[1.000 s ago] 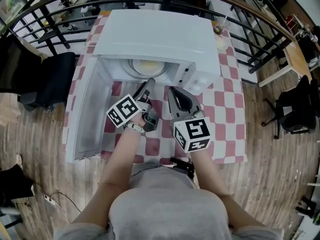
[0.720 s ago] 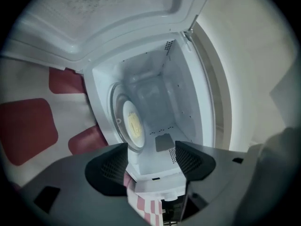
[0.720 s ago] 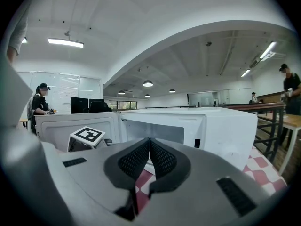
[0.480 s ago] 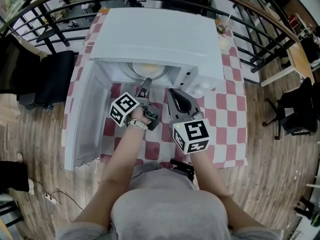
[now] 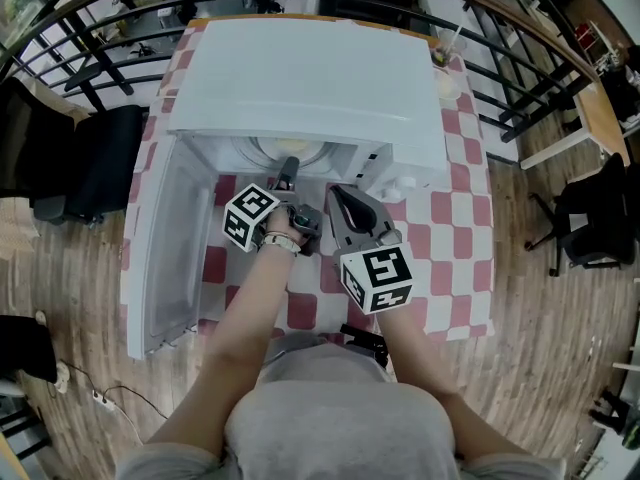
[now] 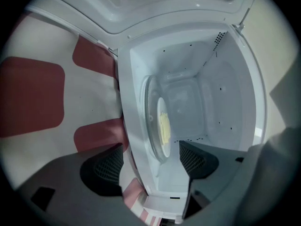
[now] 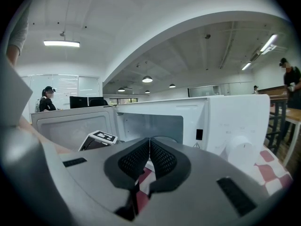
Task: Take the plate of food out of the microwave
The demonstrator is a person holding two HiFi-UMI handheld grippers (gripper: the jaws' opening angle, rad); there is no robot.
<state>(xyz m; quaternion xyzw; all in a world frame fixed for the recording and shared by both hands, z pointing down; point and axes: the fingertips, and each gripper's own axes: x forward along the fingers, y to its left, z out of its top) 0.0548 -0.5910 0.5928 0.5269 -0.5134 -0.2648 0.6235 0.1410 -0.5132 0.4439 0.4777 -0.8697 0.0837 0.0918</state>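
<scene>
On the checkered counter (image 5: 462, 218) I see the white microwave (image 5: 300, 78), its door (image 5: 165, 248) swung open to the left. My left gripper (image 6: 151, 160) is at the mouth of the cavity, its fingers (image 6: 109, 166) opening wide and pressing on nothing; the microwave's front edge shows between them. My right gripper (image 7: 149, 158) hangs just outside, fingers (image 7: 162, 159) closed together and empty. The plate (image 6: 161, 105) sits inside on the glass turntable (image 6: 148, 102), with pale yellow food (image 6: 164, 128) on it.
</scene>
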